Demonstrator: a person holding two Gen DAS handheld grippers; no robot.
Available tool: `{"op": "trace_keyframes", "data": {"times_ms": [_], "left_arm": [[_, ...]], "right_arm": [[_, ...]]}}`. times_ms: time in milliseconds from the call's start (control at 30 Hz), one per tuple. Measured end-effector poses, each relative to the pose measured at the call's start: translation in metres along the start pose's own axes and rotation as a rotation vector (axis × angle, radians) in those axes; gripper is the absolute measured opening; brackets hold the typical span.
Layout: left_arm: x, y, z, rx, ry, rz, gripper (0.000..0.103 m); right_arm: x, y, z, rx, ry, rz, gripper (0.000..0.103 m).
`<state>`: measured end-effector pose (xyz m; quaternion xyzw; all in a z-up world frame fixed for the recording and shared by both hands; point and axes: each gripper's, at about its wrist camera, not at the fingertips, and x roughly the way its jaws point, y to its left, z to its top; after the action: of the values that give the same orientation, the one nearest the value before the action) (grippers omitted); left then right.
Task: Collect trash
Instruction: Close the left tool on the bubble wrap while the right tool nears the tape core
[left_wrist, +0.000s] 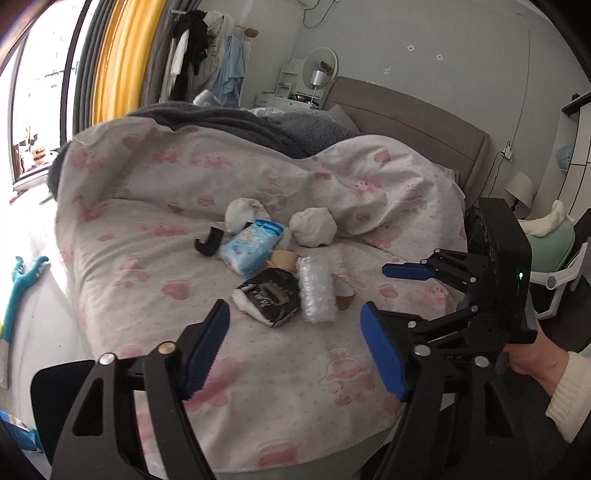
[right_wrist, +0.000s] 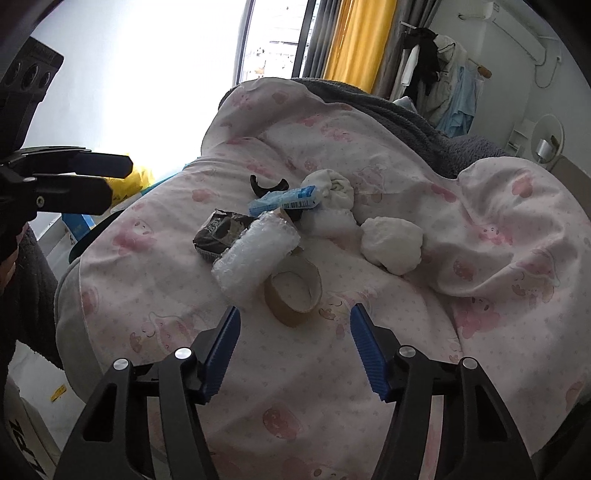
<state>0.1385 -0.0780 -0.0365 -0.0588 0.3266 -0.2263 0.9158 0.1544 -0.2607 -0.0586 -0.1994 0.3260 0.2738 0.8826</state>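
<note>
Trash lies in a heap on the pink-patterned quilt: a bubble wrap roll, a dark snack wrapper, a brown cardboard tape core, a blue tissue pack, a white crumpled wad, and a black curved piece. My left gripper hovers open just short of the wrapper and bubble wrap. My right gripper is open, its tips just short of the tape core. Nothing is between either pair of fingers.
Rolled white cloth lies behind the tissue pack. A grey blanket and a padded headboard lie beyond. A window and yellow curtain are at the left, a pale green chair at the right, and a yellow bag beside the bed.
</note>
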Motion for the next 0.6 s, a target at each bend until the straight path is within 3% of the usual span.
{"op": "trace_keyframes", "data": {"times_ms": [400,600], "left_arm": [[0.062,-0.01,0.01,-0.048,0.092,-0.065,0.056],[0.08,-0.01,0.014,-0.07,0.114,-0.062,0.055]], "right_arm": [[0.02,-0.01,-0.01,0.024,0.001,0.068,0.058],[0.027,-0.016,-0.009,0.022,-0.005,0.09,0.058]]}}
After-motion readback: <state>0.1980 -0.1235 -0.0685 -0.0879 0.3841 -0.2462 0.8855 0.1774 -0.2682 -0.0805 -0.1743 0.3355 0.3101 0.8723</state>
